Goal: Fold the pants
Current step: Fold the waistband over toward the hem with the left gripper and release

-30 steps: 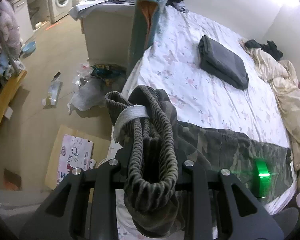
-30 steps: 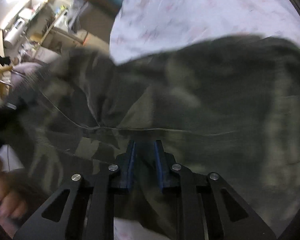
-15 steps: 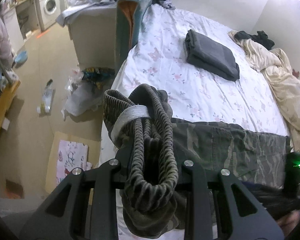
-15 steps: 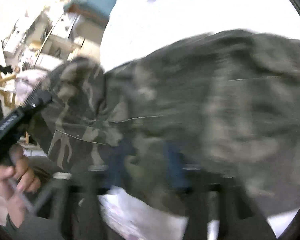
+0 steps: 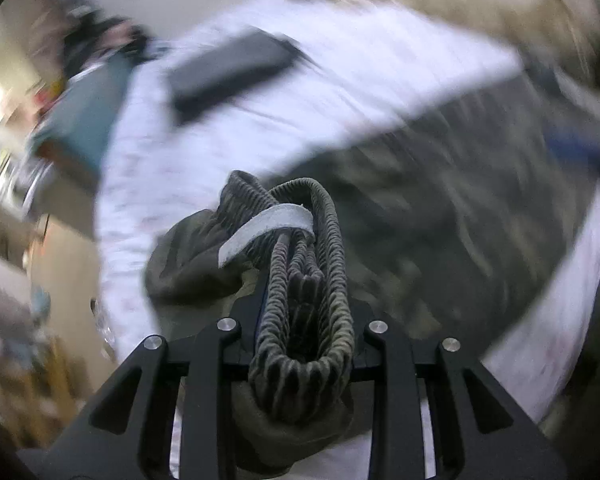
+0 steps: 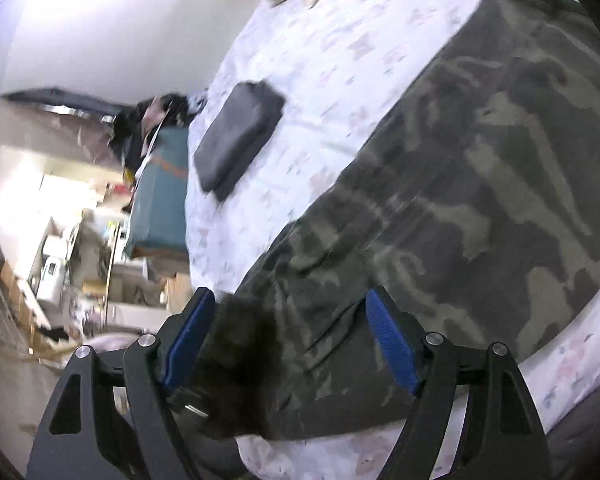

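The camouflage pants lie spread across the floral bed sheet. In the left wrist view my left gripper is shut on the bunched elastic waistband, which carries a white label strip. That view is smeared by motion, and the rest of the pants trails off to the right. My right gripper hovers over the near end of the pants. Its jaws are opening and its blue pads stand wide apart, pressing on nothing. A dark blurred shape sits by its left finger; I cannot tell what it is.
A folded dark grey garment lies further up the bed. A crumpled beige blanket is at the far end. Beside the bed stand a teal-covered piece of furniture and cluttered shelves and boxes.
My right gripper has let go of the pants fabric and opened wide, pulling back. My left gripper, still shut on the waistband, has swung fast across the bed and rolled.
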{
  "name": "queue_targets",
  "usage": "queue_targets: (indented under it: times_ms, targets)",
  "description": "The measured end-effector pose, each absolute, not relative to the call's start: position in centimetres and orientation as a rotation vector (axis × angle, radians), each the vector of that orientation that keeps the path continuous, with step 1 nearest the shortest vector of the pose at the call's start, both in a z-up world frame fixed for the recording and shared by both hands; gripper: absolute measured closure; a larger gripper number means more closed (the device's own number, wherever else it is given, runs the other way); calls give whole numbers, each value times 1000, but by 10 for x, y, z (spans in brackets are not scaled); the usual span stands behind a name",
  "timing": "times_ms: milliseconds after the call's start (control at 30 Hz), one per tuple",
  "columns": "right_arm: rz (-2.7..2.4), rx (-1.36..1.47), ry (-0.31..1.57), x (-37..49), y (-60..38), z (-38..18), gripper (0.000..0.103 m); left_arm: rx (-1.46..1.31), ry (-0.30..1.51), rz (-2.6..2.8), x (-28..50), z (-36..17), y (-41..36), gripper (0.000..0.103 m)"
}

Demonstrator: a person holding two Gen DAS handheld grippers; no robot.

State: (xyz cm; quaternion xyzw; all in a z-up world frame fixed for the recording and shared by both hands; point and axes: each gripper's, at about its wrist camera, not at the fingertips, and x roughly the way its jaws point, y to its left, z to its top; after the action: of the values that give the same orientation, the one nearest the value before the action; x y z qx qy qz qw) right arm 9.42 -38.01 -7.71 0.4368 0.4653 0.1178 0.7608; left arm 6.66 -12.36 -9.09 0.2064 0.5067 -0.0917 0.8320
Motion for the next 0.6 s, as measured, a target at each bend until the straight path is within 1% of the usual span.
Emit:
queue_targets:
  times_ms: [67,133,200,233,267,333,467,600]
  targets:
    - [251,998,997,96,-384,-80,23,538,1108,-233,58,-122,-146,75]
    - [255,1003,1009,98,-383,-80,23,554,1124,-280,52,-135,-152,64]
    - [267,992,1021,102,-377,-80,23,461,1144,-341,49,-130,-149,26]
    - [275,984,1025,102,-378,-78,23,400,1157,-398,46,-122,-142,19]
    - [285,971,1029,104,-374,-77,23,370,1165,-430,45,-116,-138,13]
    - [302,952,1042,105,-370,-78,23,282,1176,-495,42,-94,-114,14]
    - [330,887,1102,109,-348,-83,23,113,1113,-430,56,-48,-43,12]
    - [366,780,1215,110,-311,-100,23,-1,1075,-117,92,-37,46,11]
